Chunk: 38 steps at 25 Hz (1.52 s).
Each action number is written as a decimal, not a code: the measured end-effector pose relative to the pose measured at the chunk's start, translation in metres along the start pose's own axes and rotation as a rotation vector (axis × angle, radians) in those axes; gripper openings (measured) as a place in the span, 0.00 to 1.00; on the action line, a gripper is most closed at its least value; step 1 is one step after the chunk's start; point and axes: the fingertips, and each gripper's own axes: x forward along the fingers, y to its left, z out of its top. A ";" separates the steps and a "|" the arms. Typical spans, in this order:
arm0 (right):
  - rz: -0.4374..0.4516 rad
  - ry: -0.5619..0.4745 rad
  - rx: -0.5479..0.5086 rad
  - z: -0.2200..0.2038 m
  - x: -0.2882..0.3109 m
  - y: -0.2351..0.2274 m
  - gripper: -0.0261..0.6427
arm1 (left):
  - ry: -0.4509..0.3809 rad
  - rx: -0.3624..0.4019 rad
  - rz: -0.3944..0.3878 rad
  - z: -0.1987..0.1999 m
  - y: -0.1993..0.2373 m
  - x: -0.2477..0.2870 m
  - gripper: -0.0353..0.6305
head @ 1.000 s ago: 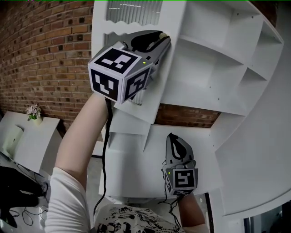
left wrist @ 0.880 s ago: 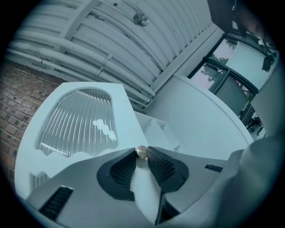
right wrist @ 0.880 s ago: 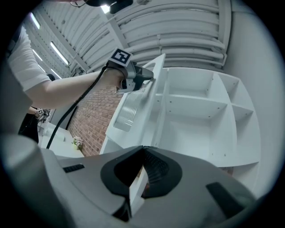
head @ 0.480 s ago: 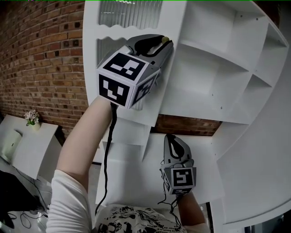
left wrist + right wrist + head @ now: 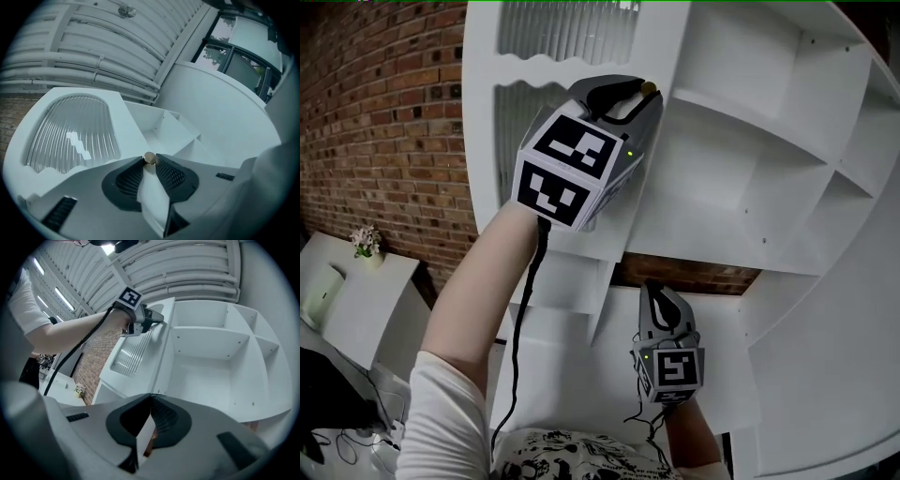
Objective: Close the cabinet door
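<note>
Left hand-held gripper [image 5: 630,92] clamps one knob [image 5: 149,158], right hand-held gripper [image 5: 151,397] one door [image 5: 144,434]

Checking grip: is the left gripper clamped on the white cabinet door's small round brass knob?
Yes, its dark pads pinch the small round brass knob.

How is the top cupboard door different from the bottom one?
The upper door has a ribbed glass pane; the lower door shows only plain white. The upper door has a small round knob, pinched by the left gripper; the lower door is gripped on its bare edge by the right gripper. Both are white, and each is held by a gripper.
</note>
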 end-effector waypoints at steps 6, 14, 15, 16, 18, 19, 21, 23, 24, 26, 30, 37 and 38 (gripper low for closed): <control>0.027 0.021 0.016 -0.011 -0.003 0.003 0.05 | 0.001 0.063 0.060 -0.010 0.007 0.012 0.20; -0.006 0.033 0.036 -0.017 -0.020 -0.009 0.05 | 0.016 0.041 0.092 -0.014 0.009 0.016 0.20; -0.006 0.031 0.040 -0.017 -0.022 -0.008 0.05 | 0.022 0.031 0.091 -0.014 0.008 0.016 0.20; -0.004 0.029 0.044 -0.018 -0.025 -0.006 0.05 | 0.028 0.027 0.088 -0.014 0.007 0.014 0.20; 0.008 0.035 0.046 -0.022 -0.030 0.000 0.05 | 0.042 0.041 0.076 -0.015 0.002 0.008 0.19; 0.016 0.042 0.046 -0.024 -0.032 0.004 0.05 | 0.044 0.044 0.069 -0.015 -0.001 0.003 0.21; 0.030 0.053 0.054 -0.029 -0.034 0.009 0.05 | 0.036 0.015 0.066 -0.015 -0.003 -0.008 0.24; 0.041 0.059 0.064 -0.032 -0.037 0.013 0.05 | 0.025 -0.021 0.082 -0.019 -0.004 -0.020 0.24; 0.045 0.060 0.068 -0.033 -0.039 0.015 0.05 | 0.017 -0.032 0.093 -0.022 -0.004 -0.028 0.24; 0.053 0.062 0.070 -0.034 -0.042 0.021 0.05 | -0.001 -0.055 0.110 -0.029 -0.008 -0.047 0.24; 0.064 0.045 0.084 -0.031 -0.047 0.034 0.05 | 0.022 -0.116 0.099 -0.064 -0.029 -0.096 0.22; 0.071 -0.107 0.125 -0.006 -0.070 0.051 0.04 | 0.035 -0.220 0.065 -0.117 -0.084 -0.201 0.11; 0.074 -0.116 0.110 -0.004 -0.074 0.054 0.04 | 0.052 -0.237 0.074 -0.123 -0.091 -0.217 0.06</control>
